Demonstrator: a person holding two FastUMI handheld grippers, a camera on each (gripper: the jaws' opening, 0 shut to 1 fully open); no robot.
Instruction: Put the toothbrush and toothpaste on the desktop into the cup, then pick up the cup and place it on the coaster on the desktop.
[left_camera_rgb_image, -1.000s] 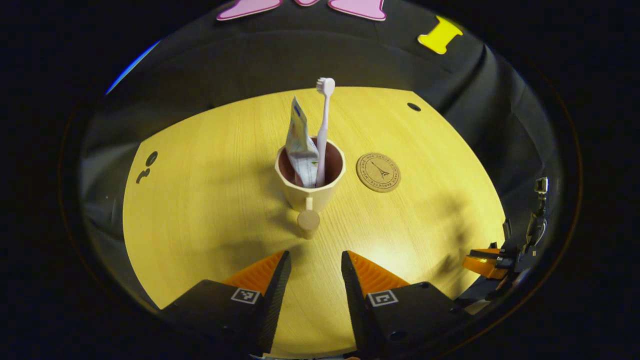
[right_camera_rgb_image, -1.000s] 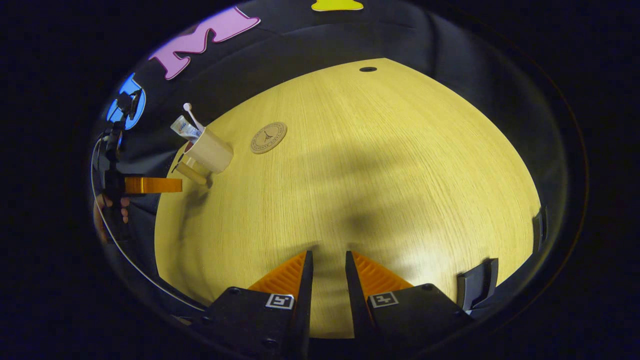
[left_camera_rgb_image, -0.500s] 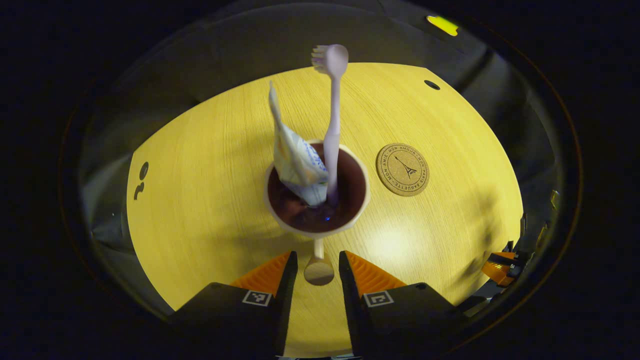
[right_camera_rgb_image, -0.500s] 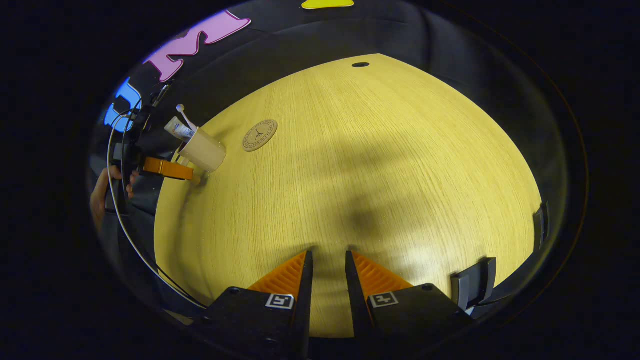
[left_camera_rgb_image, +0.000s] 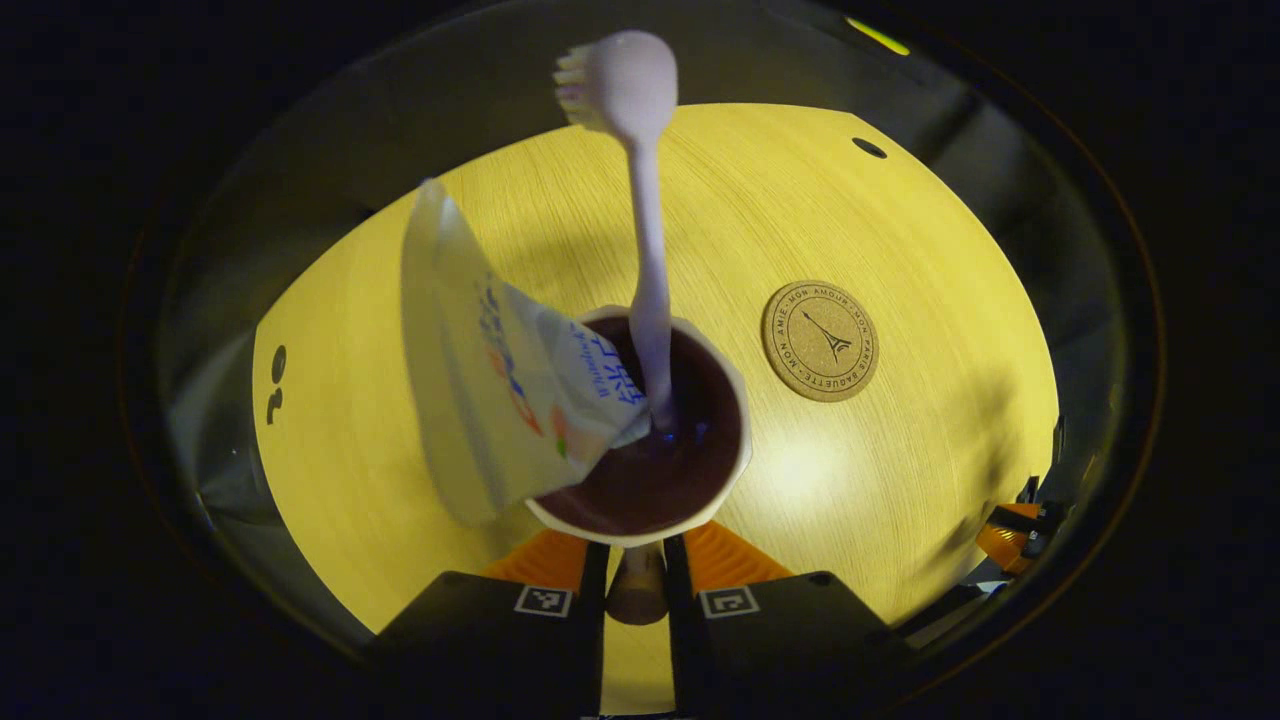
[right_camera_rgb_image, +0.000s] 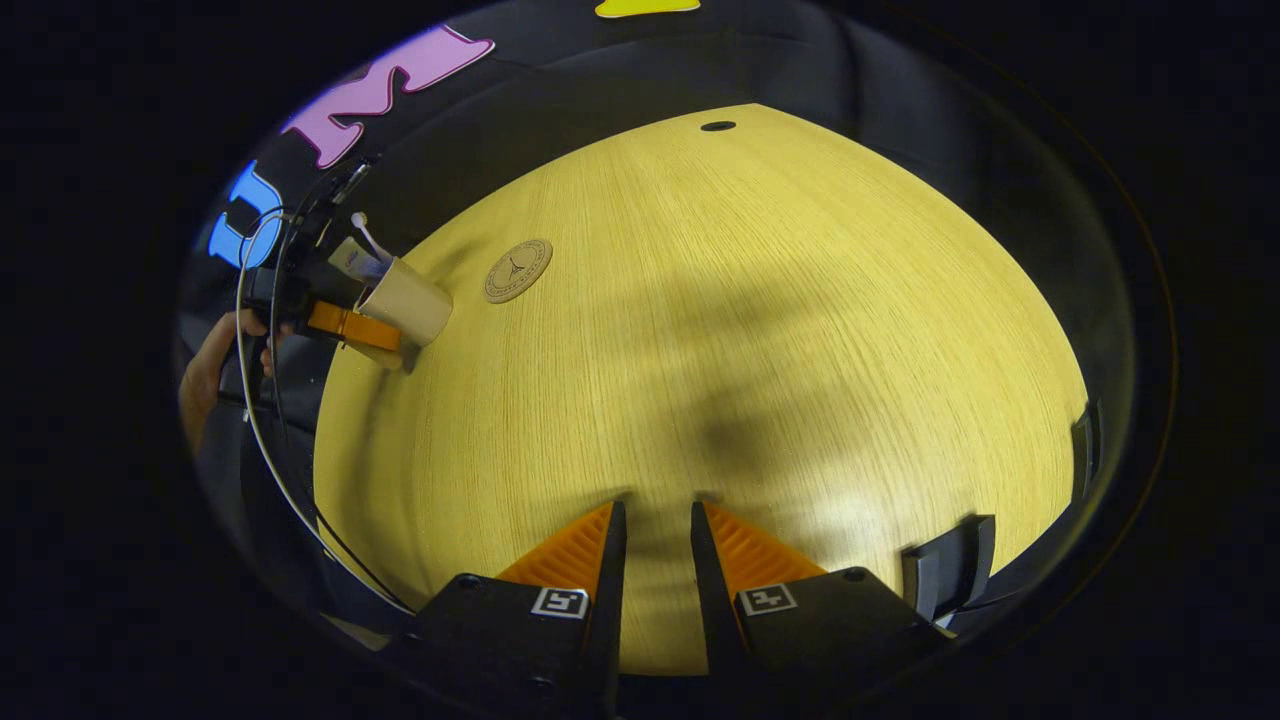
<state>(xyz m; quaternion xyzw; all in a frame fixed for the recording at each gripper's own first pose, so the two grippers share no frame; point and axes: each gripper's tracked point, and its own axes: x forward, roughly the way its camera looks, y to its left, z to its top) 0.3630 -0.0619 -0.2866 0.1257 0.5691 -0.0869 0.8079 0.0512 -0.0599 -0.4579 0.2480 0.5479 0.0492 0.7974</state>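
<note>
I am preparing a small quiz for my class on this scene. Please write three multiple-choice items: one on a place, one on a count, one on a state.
1. Where is the coaster?
A. under the cup
B. on the table beside the cup, apart from it
C. inside the cup

2. How many things stand in the cup?
A. none
B. two
C. four

3. What do the left tongs do?
A. close around the cup's handle
B. hold the toothbrush
C. rest on the coaster

Key:
1 B: the coaster lies bare on the table, with wood between it and the cup.
2 B: the toothbrush and the toothpaste lean in it.
3 A: the handle sits between the fingers of the left tongs.
</note>
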